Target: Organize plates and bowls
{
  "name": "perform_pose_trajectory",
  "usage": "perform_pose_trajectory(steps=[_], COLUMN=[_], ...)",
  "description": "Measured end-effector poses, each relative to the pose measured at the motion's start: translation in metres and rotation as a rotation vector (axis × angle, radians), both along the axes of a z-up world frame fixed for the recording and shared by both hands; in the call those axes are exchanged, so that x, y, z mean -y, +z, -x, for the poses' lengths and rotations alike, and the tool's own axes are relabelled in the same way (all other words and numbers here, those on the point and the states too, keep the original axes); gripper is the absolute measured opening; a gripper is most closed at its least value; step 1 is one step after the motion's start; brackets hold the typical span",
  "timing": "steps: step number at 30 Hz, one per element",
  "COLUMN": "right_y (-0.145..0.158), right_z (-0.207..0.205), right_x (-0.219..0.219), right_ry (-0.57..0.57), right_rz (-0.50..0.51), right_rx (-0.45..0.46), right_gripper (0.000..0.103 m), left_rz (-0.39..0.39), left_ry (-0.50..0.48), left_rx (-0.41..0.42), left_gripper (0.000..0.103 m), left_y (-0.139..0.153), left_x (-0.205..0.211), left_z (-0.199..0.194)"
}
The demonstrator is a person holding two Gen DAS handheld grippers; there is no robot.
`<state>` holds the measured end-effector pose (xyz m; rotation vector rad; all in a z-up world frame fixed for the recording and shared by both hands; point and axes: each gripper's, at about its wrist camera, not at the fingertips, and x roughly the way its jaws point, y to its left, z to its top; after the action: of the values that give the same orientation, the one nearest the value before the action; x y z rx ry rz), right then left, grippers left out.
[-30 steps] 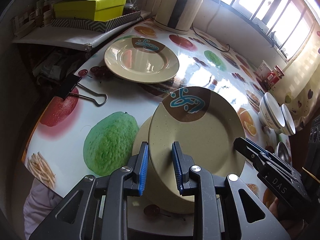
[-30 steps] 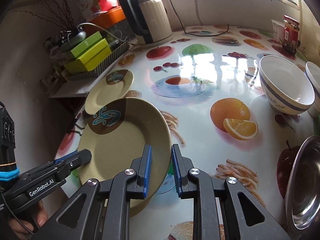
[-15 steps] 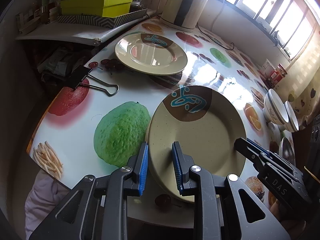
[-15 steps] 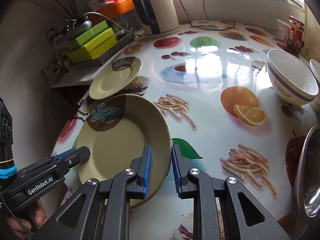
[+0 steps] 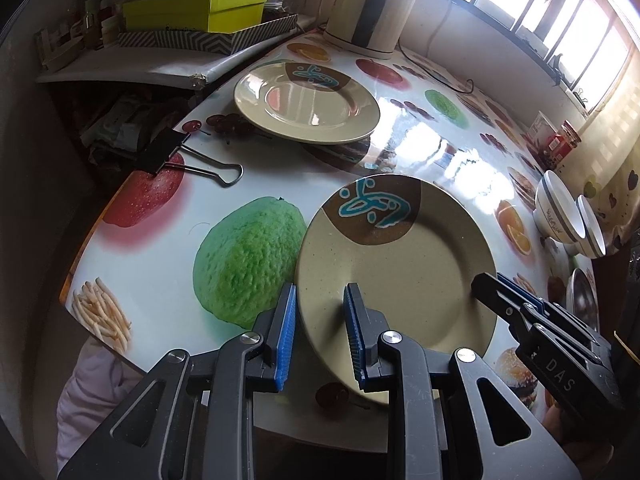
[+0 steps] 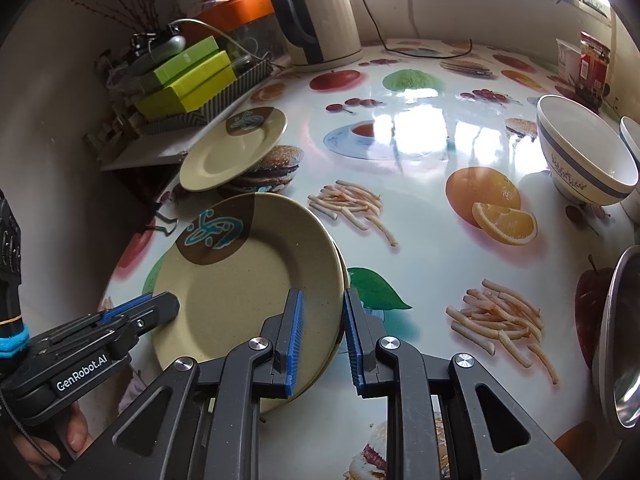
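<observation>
Fruit-print table (image 5: 168,248); near-edge plate stack (image 5: 392,264) pinched at rim by left gripper (image 5: 320,336) and right gripper (image 6: 323,338). Rigid, glossy, slippery, breakable; best held at rim.

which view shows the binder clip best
The left wrist view. The black binder clip lies in full sight on the table's edge, over the printed red apple, wire handles pointing right. In the right wrist view only a sliver of its wire handles shows beside the held plate.
</observation>
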<state>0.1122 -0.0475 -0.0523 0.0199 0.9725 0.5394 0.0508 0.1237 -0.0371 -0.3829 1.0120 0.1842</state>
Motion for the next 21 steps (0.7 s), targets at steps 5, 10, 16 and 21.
perform_pose_trajectory(steps=[5,10,16,21], right_y=[0.0004,0.0000,-0.0008,-0.0017], right_z=[0.0003,0.0008,0.0003,-0.0003], right_x=[0.0000,-0.0008,-0.0012,-0.0016], right_ry=[0.002,0.005,0.000,0.003], right_rz=[0.001,0.007,0.011,0.008], right_rx=[0.002,0.007,0.005,0.000], right_gripper=[0.021,0.023,0.023,0.026], left_rz=[0.002,0.008,0.013,0.022], left_ry=[0.002,0.002,0.002,-0.001], left_rx=[-0.001,0.001,0.005,0.009], left_gripper=[0.024,0.025,0.025,0.025], left_y=[0.0004,0.0011,0.0008,0.0003], left_x=[-0.0002,-0.0015,-0.0022,-0.0045], left_z=[0.0003,-0.0005,-0.0010,-0.0015])
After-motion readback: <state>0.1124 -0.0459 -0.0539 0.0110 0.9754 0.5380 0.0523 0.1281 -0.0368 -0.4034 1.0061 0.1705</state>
